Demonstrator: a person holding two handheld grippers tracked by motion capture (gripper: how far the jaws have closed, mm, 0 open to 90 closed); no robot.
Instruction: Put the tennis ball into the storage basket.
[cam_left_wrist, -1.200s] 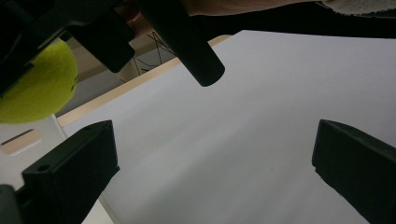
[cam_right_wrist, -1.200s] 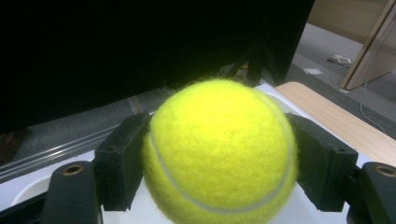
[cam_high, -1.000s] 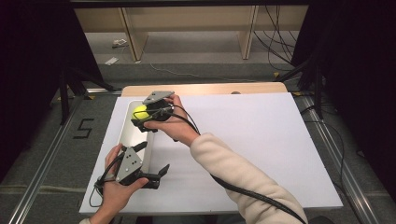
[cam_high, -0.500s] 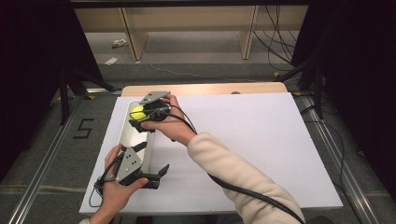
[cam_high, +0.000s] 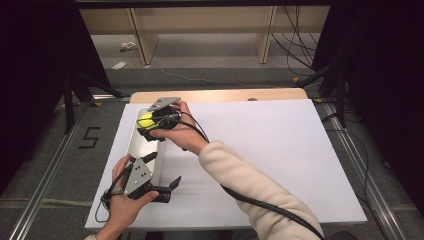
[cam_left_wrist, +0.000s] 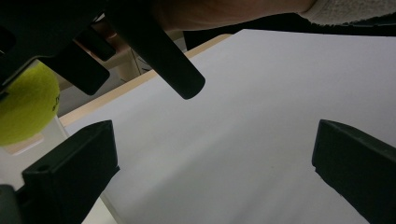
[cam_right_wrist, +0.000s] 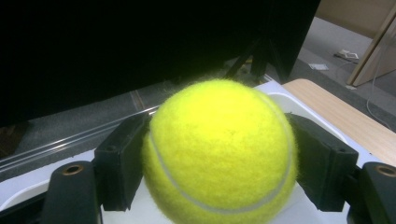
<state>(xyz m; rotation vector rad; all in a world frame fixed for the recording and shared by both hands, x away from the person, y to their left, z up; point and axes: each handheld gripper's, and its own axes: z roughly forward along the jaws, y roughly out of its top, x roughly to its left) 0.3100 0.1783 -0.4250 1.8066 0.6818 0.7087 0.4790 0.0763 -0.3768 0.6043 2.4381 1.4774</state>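
White table (cam_high: 280, 165): right gripper (cam_high: 150, 123) squeezes the fuzzy, light, bouncy tennis ball (cam_right_wrist: 219, 151) around its middle, over the tray (cam_high: 135, 145) by the left edge; left gripper (cam_high: 167, 190) gapes, holding nothing.

The right gripper (cam_high: 148, 123) holds a yellow-green felt tennis ball (cam_high: 145, 120) above a long white tray (cam_high: 134, 145). The left gripper (cam_high: 167, 188) rests open-jawed on the white tabletop (cam_high: 280, 150).
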